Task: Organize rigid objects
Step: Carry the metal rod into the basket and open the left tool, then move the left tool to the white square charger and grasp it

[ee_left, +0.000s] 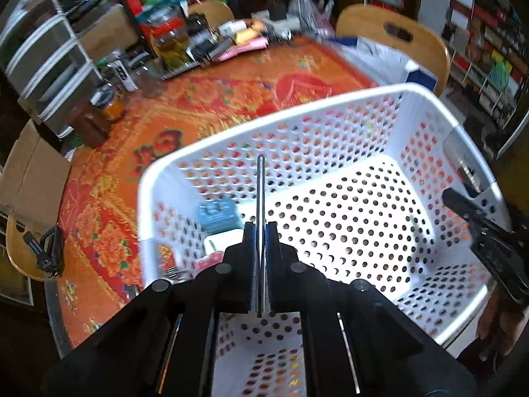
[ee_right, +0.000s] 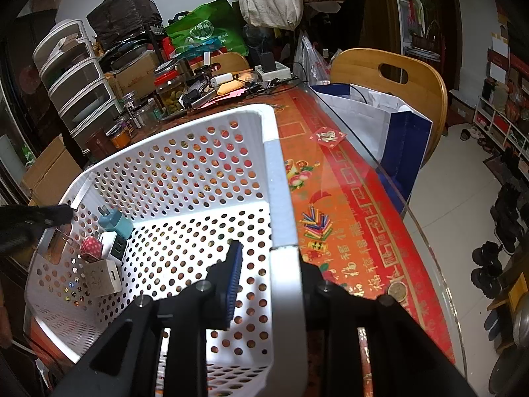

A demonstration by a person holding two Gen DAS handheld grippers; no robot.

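Observation:
A white perforated basket stands on the red patterned tablecloth. My left gripper hovers over its near-left part, shut on a thin flat metal piece seen edge-on and sticking out past the pads. In the basket's left corner lie a teal charger, a white charger, a beige charger and a red dotted item. My right gripper straddles the basket's right wall, one pad inside and one outside, shut on it.
Jars, boxes and small clutter crowd the table's far end, with stacked plastic drawers at the left. A wooden chair with a white-and-blue paper bag stands by the glass table edge on the right. Shoes line the floor.

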